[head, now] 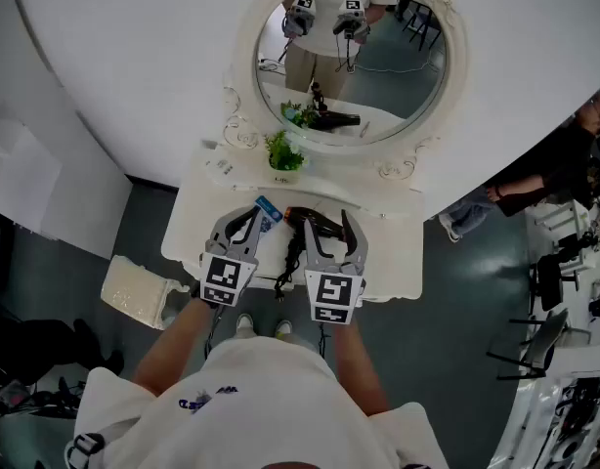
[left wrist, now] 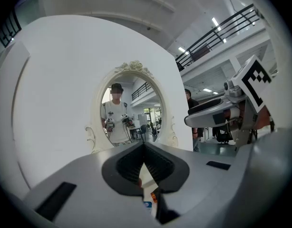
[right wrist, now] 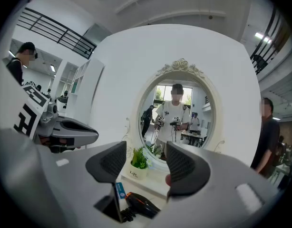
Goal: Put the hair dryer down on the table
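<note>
The black hair dryer (head: 320,227) lies on the white dressing table (head: 398,262), its coiled cord (head: 292,258) trailing toward the front edge. In the right gripper view the hair dryer (right wrist: 142,204) rests on the tabletop below the jaws. My right gripper (head: 326,219) hovers over it, open; the pads stand apart with nothing between them (right wrist: 146,163). My left gripper (head: 251,219) is just to the left over the table, shut and holding nothing (left wrist: 144,148).
An oval mirror (head: 351,52) stands at the back of the table, a small potted plant (head: 284,159) in front of it. A blue card (head: 269,209) lies beside the dryer. A white cushion (head: 139,291) sits on the floor at left. A person (head: 535,179) stands at right.
</note>
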`<state>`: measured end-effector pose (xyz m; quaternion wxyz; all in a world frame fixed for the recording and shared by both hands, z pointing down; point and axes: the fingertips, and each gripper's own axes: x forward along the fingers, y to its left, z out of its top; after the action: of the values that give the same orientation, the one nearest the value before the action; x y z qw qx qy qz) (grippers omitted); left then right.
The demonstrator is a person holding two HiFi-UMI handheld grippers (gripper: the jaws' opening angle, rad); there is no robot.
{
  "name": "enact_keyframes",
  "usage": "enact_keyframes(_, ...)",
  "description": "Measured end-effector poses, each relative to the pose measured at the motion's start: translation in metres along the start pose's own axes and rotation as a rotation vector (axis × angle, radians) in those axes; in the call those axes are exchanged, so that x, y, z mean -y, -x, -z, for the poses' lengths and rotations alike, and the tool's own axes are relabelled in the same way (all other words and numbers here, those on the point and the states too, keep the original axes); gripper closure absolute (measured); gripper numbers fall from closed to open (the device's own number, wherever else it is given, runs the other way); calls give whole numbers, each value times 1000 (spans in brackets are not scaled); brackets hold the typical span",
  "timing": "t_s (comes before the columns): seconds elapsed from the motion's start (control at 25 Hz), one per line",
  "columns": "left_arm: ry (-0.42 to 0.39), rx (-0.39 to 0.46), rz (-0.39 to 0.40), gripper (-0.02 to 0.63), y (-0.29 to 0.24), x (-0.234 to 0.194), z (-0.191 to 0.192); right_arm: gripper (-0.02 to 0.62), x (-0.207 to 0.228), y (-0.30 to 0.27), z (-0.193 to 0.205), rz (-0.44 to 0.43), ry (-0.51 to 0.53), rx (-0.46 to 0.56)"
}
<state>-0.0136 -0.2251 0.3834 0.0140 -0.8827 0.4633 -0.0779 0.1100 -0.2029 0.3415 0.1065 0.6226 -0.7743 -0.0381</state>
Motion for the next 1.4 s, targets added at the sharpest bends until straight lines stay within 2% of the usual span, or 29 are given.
enact_keyframes(0.2,2,1,6,597,-1,3,-2,350,0,2,0,-5,4,-8)
enact_keyframes(0.72,23,19,11,597,-1,2,-6,558,3,3,1,-2,-12,-10)
enact_keyframes(0.96,47,24,16,597,-2,1,-8,582,2,3,0,-15,-22,-12)
enact_keyframes(1.4,59,27,21,597,-4,3,-6,584,4,3,4,-21,-32,-18)
